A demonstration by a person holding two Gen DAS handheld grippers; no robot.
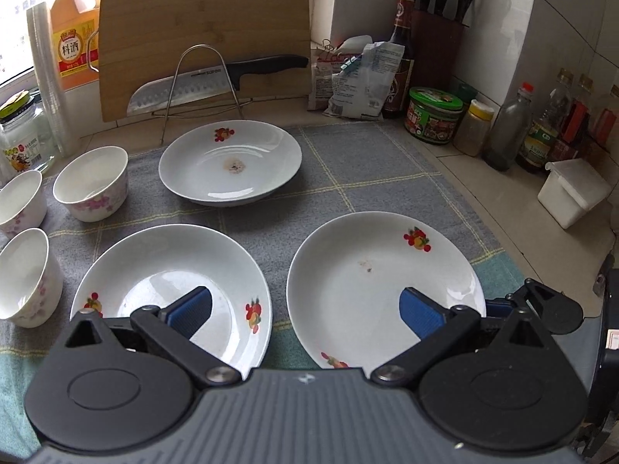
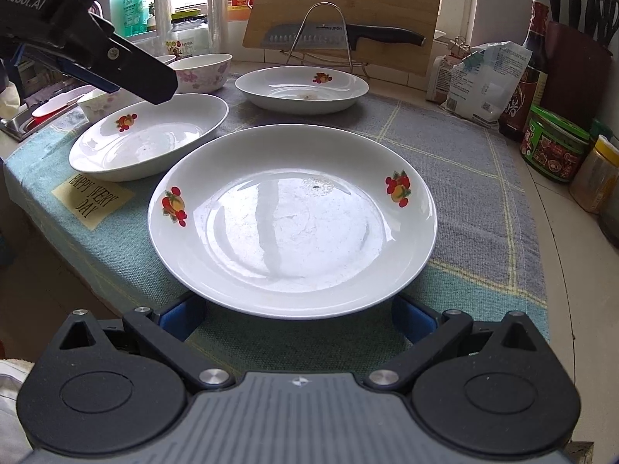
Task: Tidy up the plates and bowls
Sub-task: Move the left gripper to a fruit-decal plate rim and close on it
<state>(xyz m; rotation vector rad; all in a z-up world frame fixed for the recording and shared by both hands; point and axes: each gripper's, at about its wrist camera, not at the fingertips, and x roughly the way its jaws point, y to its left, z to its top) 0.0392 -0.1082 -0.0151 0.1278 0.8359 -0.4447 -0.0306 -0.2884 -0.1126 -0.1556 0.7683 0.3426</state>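
Note:
Three white fruit-print plates lie on a grey checked cloth (image 1: 387, 170): a far plate (image 1: 230, 164), a near left plate (image 1: 154, 270) and a near right plate (image 1: 371, 270). Three white floral bowls (image 1: 91, 183) stand at the left. My left gripper (image 1: 305, 309) is open and empty, hovering above the two near plates. In the right wrist view my right gripper (image 2: 298, 319) is open at the near edge of the right plate (image 2: 292, 220), one finger at each side, partly hidden under its rim. The left plate (image 2: 149, 135), the far plate (image 2: 301, 89) and the left gripper (image 2: 116, 62) show there too.
A bamboo cutting board (image 1: 205, 38) and a knife (image 1: 216, 81) on a wire rack stand behind. Bottles, jars and a knife block (image 1: 437, 38) line the back right. A white box (image 1: 572, 193) sits right. A jar (image 1: 23, 139) and cooking wine jug (image 1: 75, 27) stand left.

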